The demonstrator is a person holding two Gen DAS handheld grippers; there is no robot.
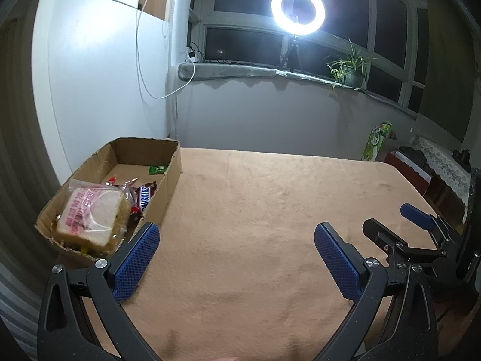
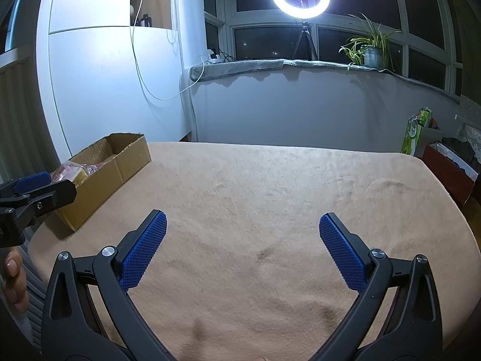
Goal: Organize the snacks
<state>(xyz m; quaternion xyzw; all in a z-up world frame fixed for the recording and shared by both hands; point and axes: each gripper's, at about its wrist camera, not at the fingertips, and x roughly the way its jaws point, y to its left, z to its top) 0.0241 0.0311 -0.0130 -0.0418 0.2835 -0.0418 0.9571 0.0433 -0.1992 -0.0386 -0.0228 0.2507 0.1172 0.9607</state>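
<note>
Snacks (image 1: 118, 185) beneath the bagged sandwich (image 1: 93, 213), labels unreadable

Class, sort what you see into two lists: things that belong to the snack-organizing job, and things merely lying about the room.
Job:
cardboard box
bagged sandwich
Snickers bar
green packet
left gripper, jaws open
right gripper, jaws open

Lying about:
ring light
potted plant
white cable
green carton
</note>
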